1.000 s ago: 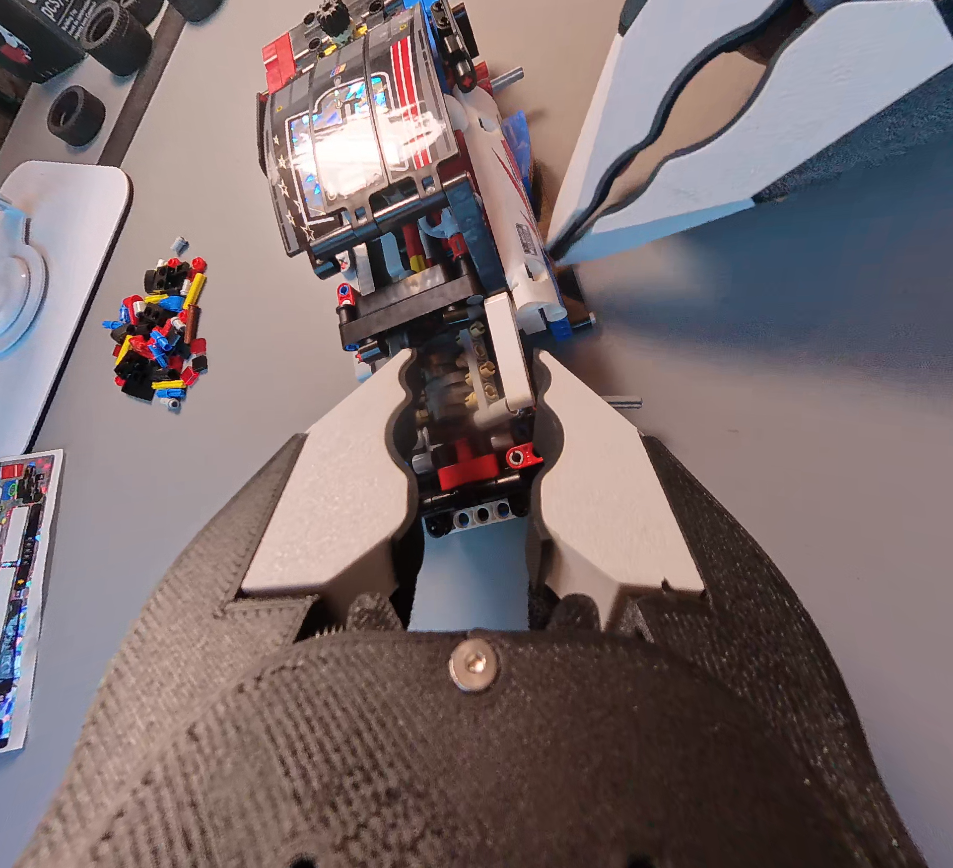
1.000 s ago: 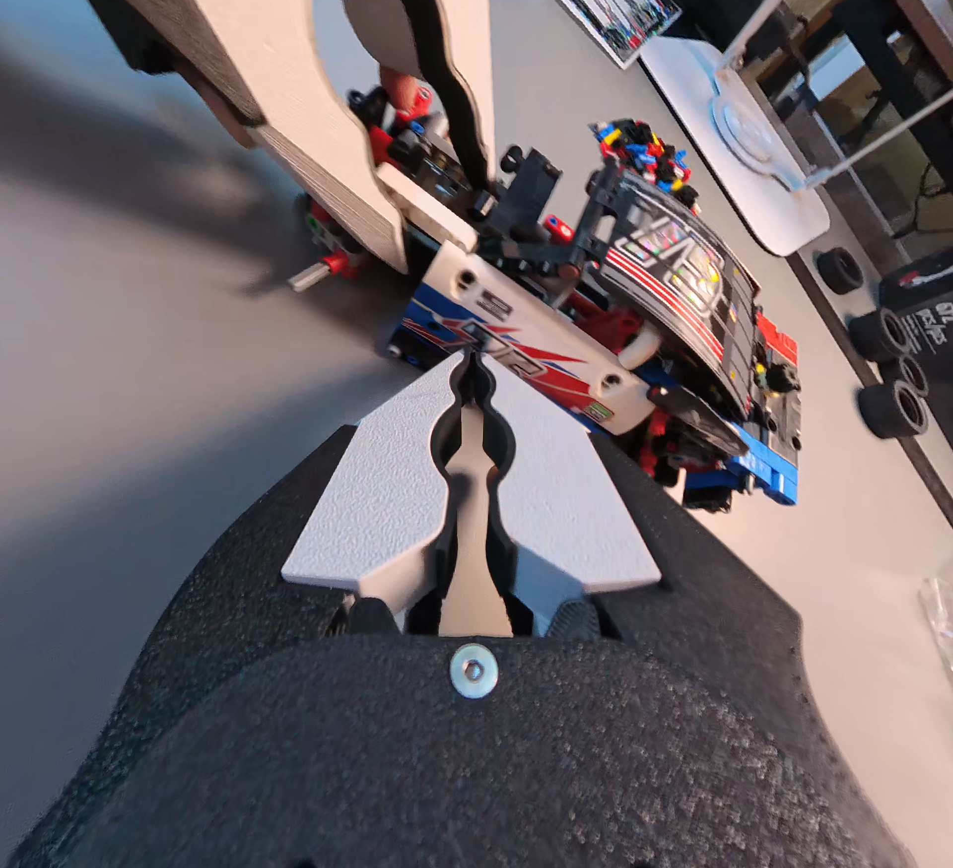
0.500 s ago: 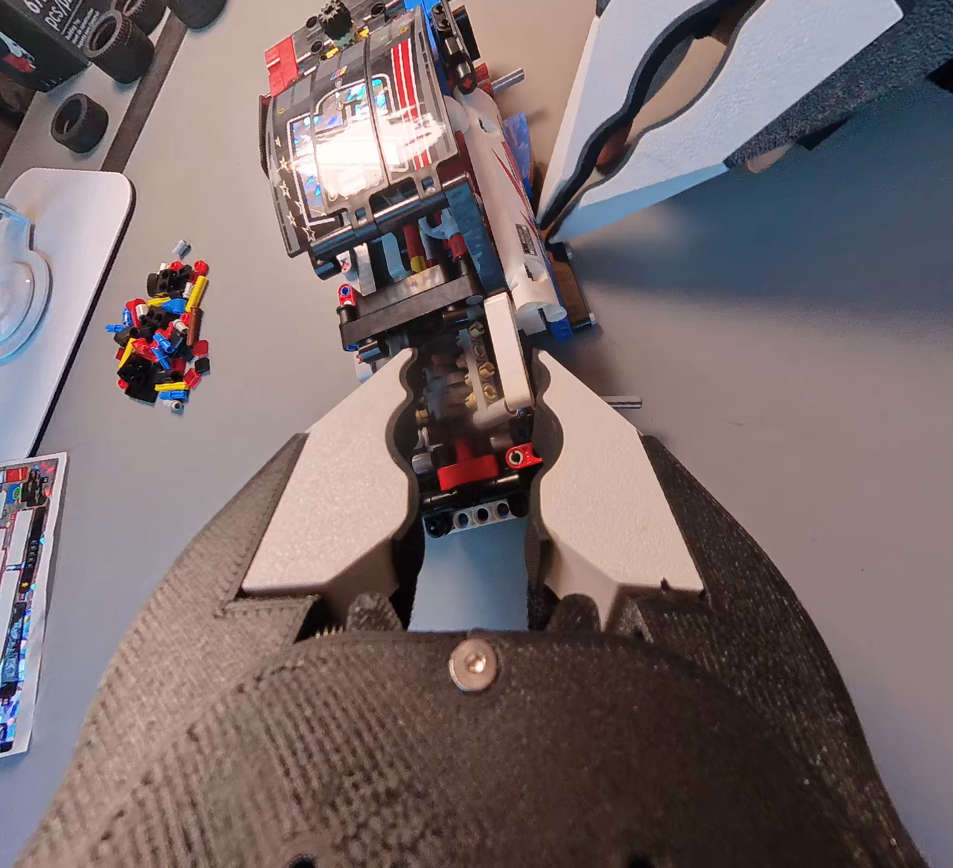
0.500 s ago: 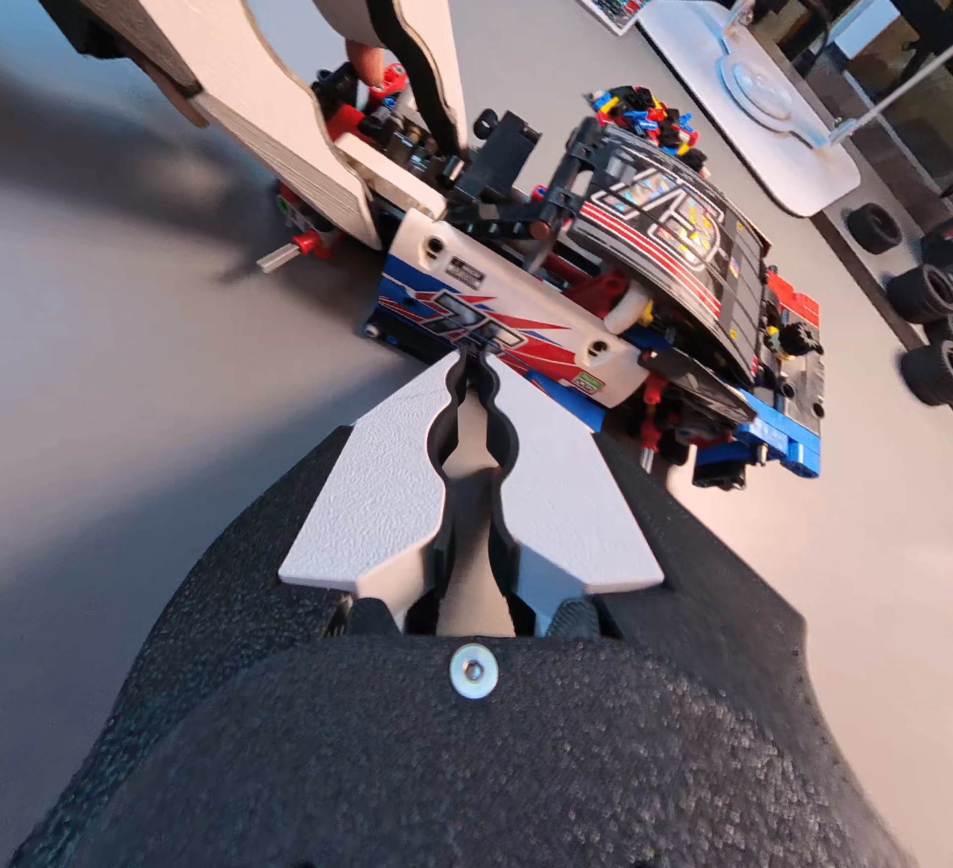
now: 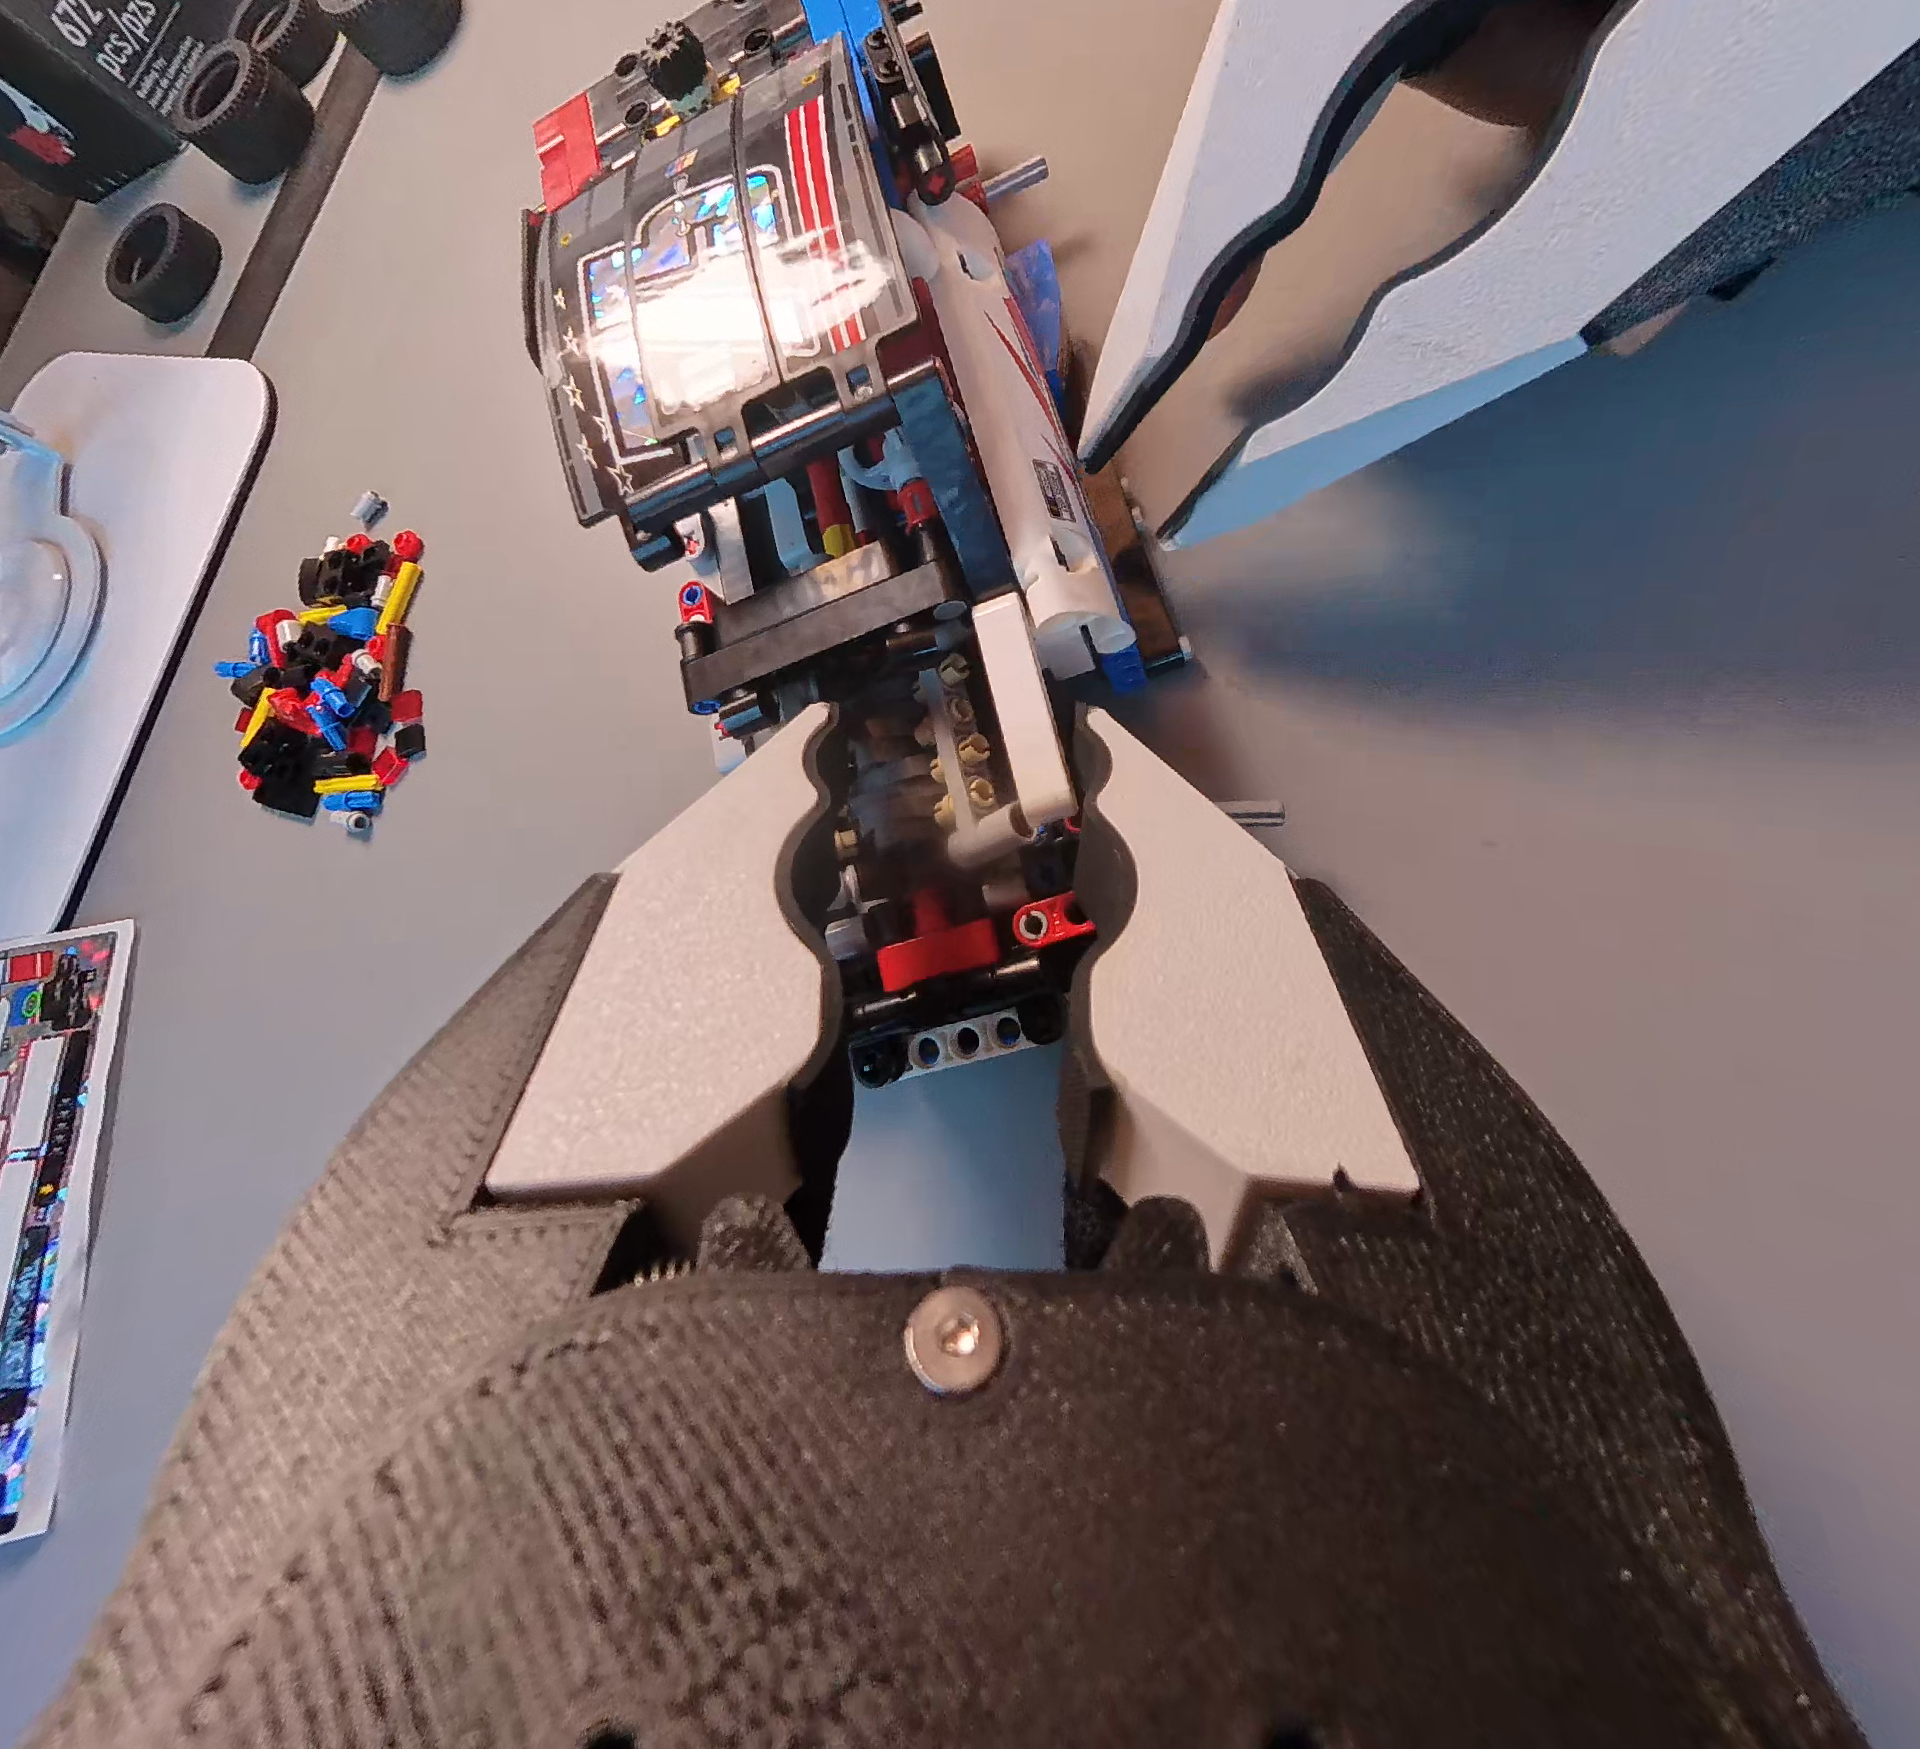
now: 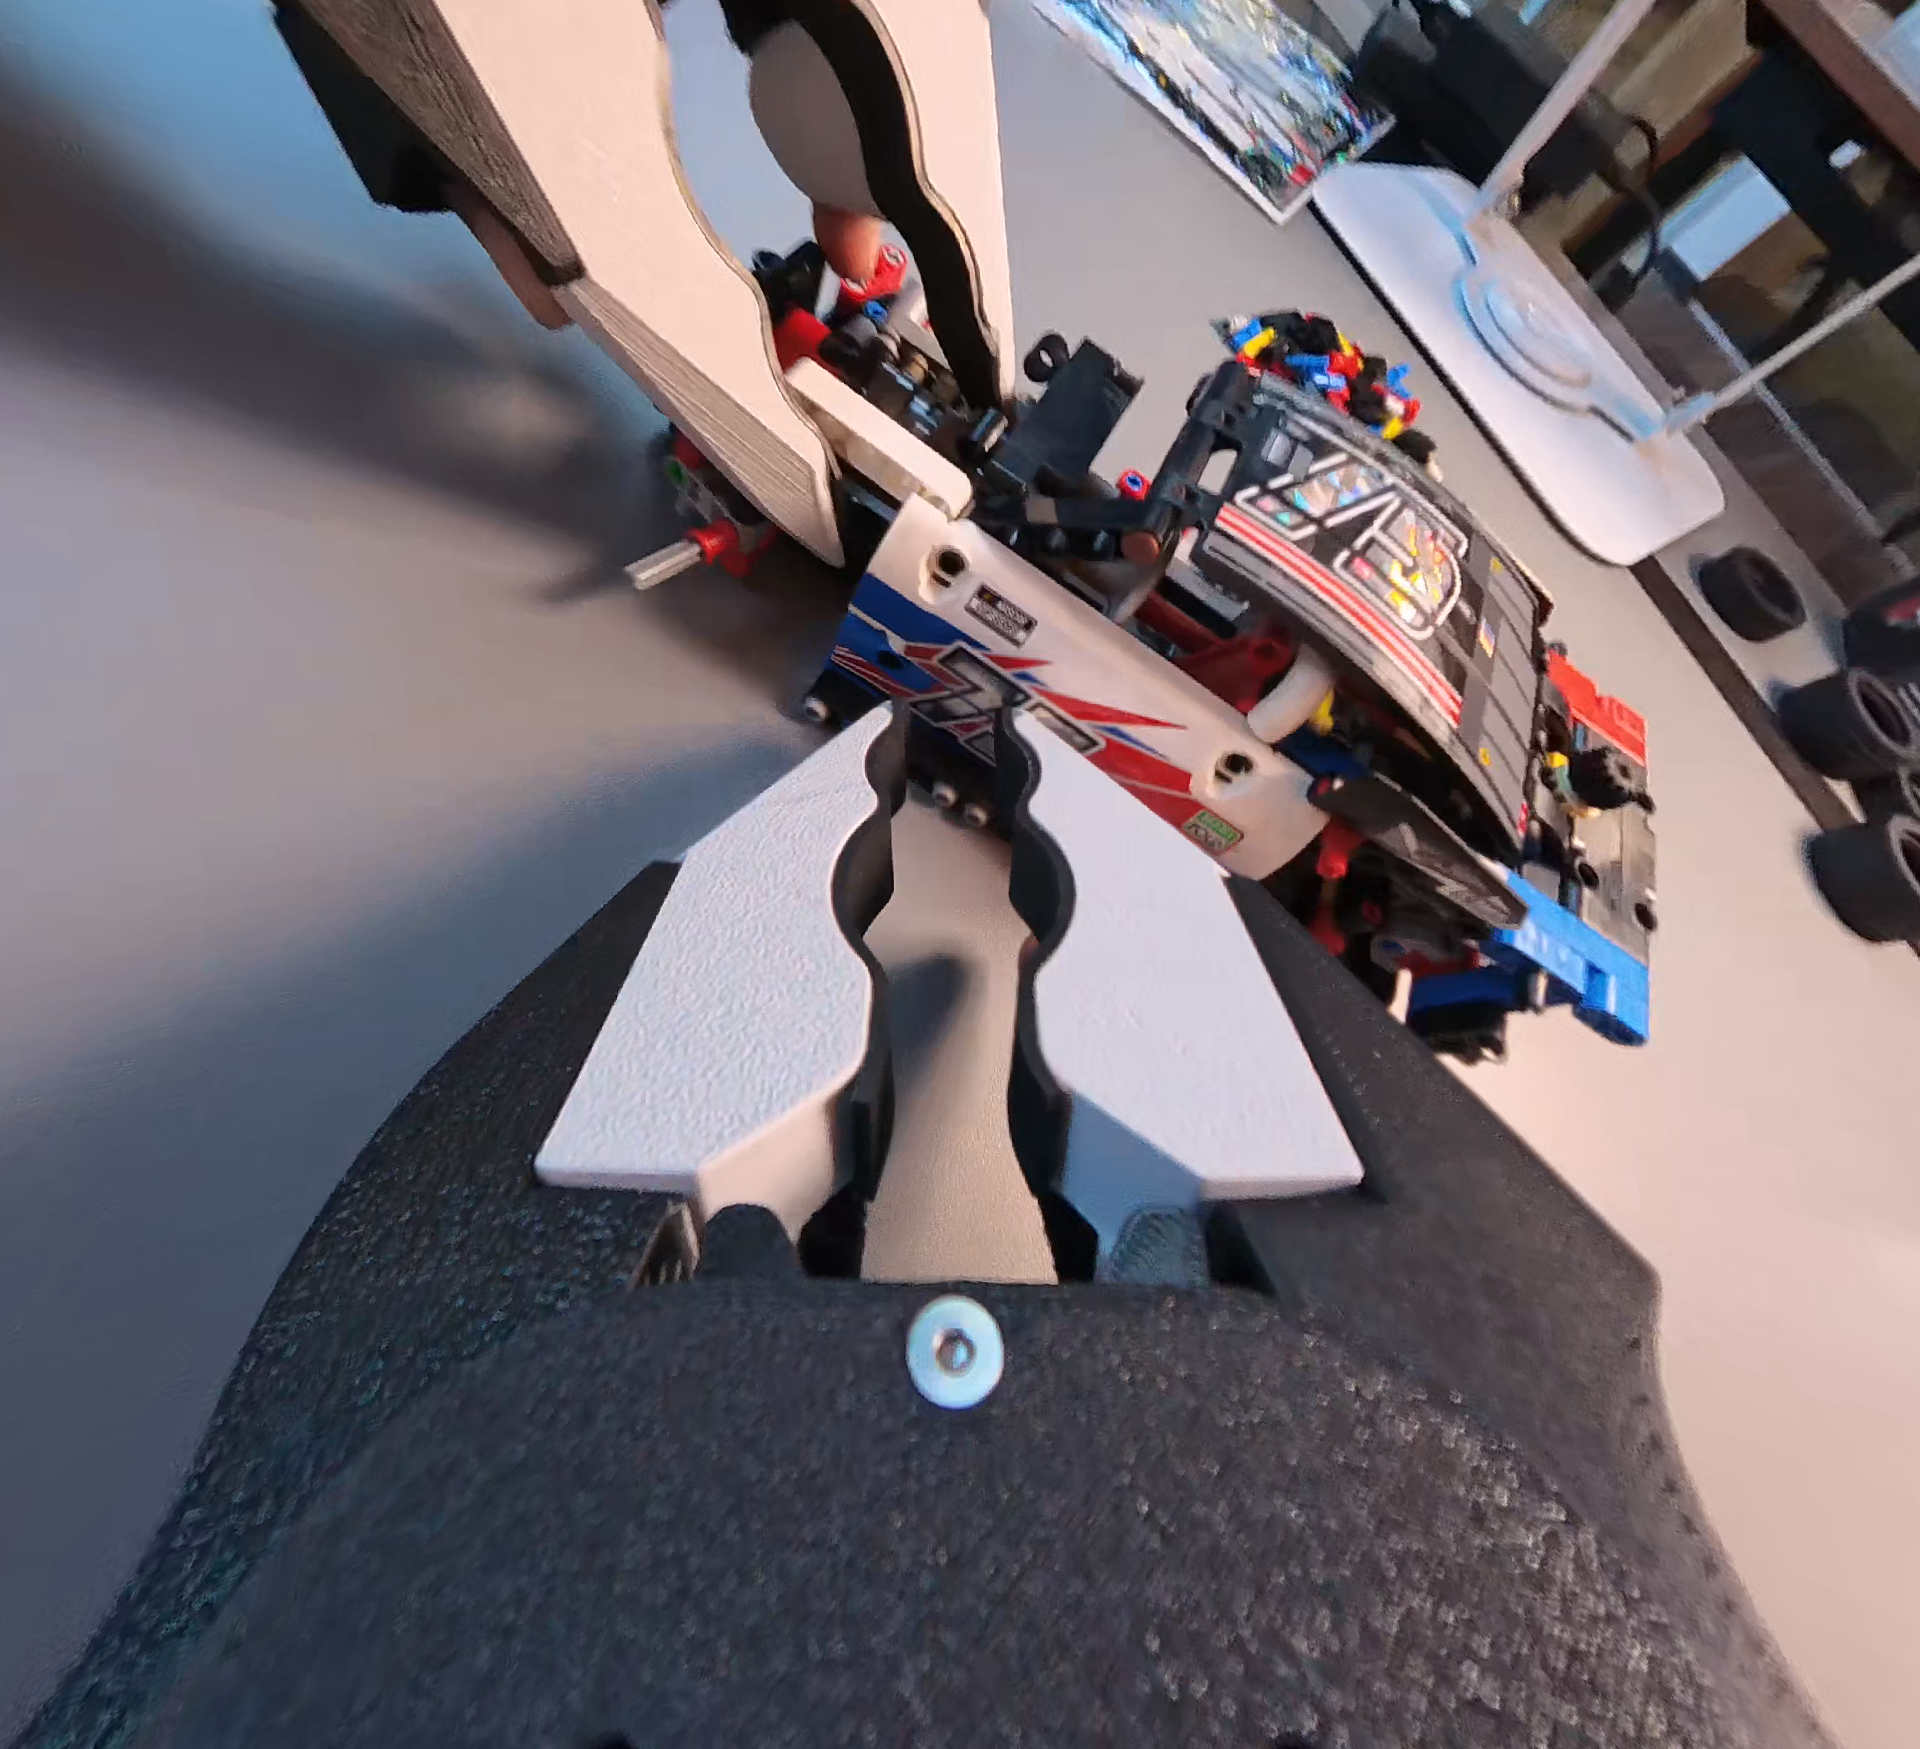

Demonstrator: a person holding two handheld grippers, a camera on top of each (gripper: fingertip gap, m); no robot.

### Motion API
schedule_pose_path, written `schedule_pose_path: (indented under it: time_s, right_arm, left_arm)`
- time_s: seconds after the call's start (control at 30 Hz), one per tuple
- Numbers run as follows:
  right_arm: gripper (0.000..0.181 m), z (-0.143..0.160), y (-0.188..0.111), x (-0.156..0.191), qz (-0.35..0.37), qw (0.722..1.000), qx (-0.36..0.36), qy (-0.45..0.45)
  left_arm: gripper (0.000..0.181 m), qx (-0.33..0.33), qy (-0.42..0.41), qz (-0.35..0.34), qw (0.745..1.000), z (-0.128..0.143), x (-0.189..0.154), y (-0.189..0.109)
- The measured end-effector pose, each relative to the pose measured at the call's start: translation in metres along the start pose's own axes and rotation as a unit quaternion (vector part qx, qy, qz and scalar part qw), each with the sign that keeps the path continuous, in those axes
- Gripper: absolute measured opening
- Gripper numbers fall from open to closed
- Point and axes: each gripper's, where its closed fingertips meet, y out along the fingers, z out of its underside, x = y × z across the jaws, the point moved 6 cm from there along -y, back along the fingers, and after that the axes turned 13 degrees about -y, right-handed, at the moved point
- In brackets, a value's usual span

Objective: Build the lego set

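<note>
A partly built lego car (image 5: pixel 769 328) with a black sticker-covered roof, a white side panel and blue and red ends lies on the grey table. My left gripper (image 5: pixel 951 723) is shut on its open-framed end, with the gears and a red piece between the fingers. It also shows in the right wrist view (image 6: pixel 914 463). My right gripper (image 6: pixel 951 723) is open and empty, its tips right at the lower edge of the car's white side panel (image 6: pixel 1091 702). It also shows in the left wrist view (image 5: pixel 1127 499), beside the car.
A pile of small loose pieces (image 5: pixel 322 671) lies left of the car. Black tyres (image 5: pixel 249 78) and a black box (image 5: pixel 83 37) are at the far left. A white lamp base (image 5: pixel 135 504) and a sticker sheet (image 5: pixel 52 1180) lie along the left edge. A short grey axle (image 5: pixel 1252 811) lies right of my left gripper. Spacing between my two grippers at the tips: around 5 cm.
My right gripper was shut and has opened a little, staying at the car's white side panel. My left gripper keeps its hold on the car.
</note>
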Motion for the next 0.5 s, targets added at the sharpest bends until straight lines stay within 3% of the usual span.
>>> schedule_pose_path:
  time_s: [0.07, 0.2, 0.3, 0.37, 0.5]
  right_arm:
    - [0.018, -0.004, -0.009, -0.009, -0.007, 1.0, -0.028, 0.001]
    - [0.024, 0.015, -0.04, -0.062, 0.069, 0.997, -0.041, -0.018]
    - [0.03, 0.047, -0.048, -0.097, 0.109, 0.988, 0.015, -0.104]
    - [0.04, 0.068, -0.04, -0.109, 0.098, 0.981, 0.056, -0.156]
    - [0.045, 0.085, -0.021, -0.117, 0.09, 0.954, 0.092, -0.272]
  left_arm:
    - [0.043, -0.031, -0.01, 0.014, 0.999, -0.003, -0.001, -0.007]
    - [0.064, -0.092, -0.049, 0.034, 0.994, -0.008, 0.006, -0.038]
    - [0.082, -0.067, -0.06, 0.037, 0.995, 0.01, 0.012, -0.046]
    - [0.089, -0.045, -0.061, 0.042, 0.996, 0.025, 0.011, -0.042]
    - [0.091, -0.011, -0.033, 0.032, 0.999, 0.045, 0.007, -0.029]
